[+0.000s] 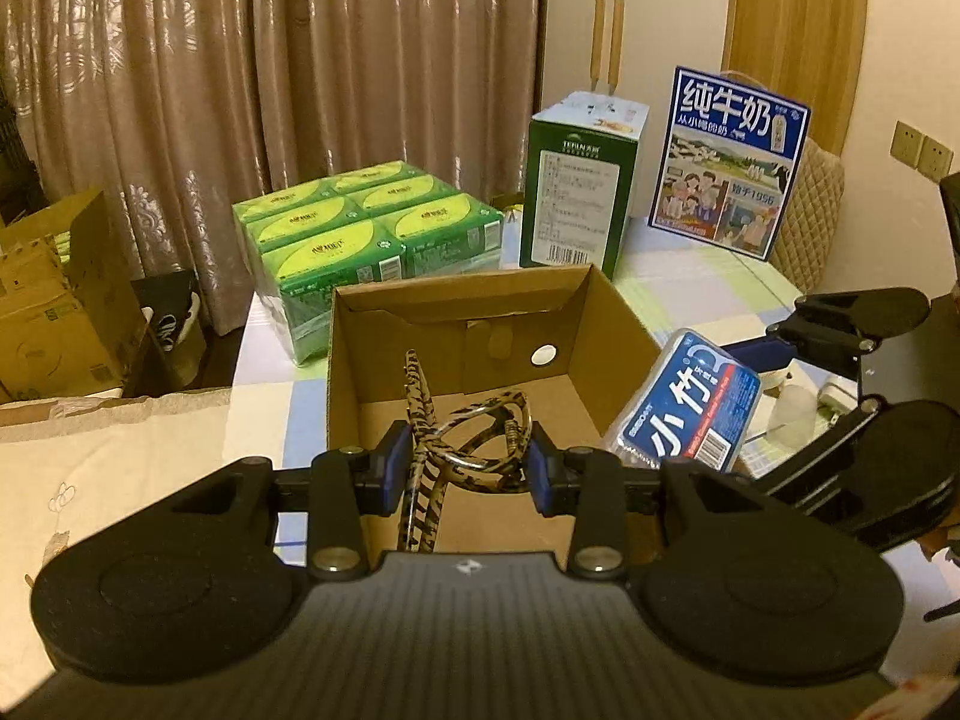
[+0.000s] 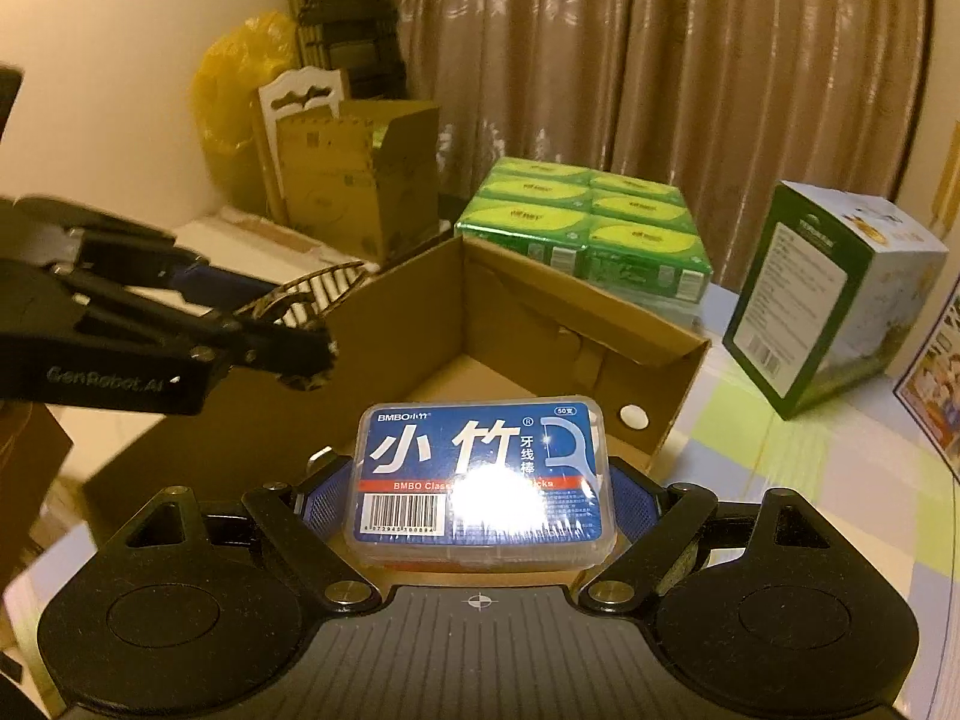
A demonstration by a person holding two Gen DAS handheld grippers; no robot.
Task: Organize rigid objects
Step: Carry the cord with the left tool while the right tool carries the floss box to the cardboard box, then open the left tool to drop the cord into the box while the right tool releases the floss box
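My left gripper (image 1: 470, 465) is shut on a pair of tortoise-pattern glasses (image 1: 480, 420), held over the near edge of an open cardboard box (image 1: 480, 294) on the table. The glasses' arms hang down into the box. My right gripper (image 2: 480, 498) is shut on a clear plastic case of floss picks (image 2: 480, 468) with a blue label, its pads pressing on both short ends. It holds the case above the box's right near corner. In the right wrist view the left gripper (image 2: 294, 324) and the glasses (image 2: 324, 288) show at the left, above the box wall (image 2: 408, 312).
Behind the box stand a wrapped block of green tissue packs (image 1: 372, 222), a tall green carton (image 1: 576, 198) and a blue milk carton (image 1: 732, 162). Brown cartons (image 1: 54, 300) sit off the table's left. The checked tablecloth (image 2: 780, 450) lies right of the box.
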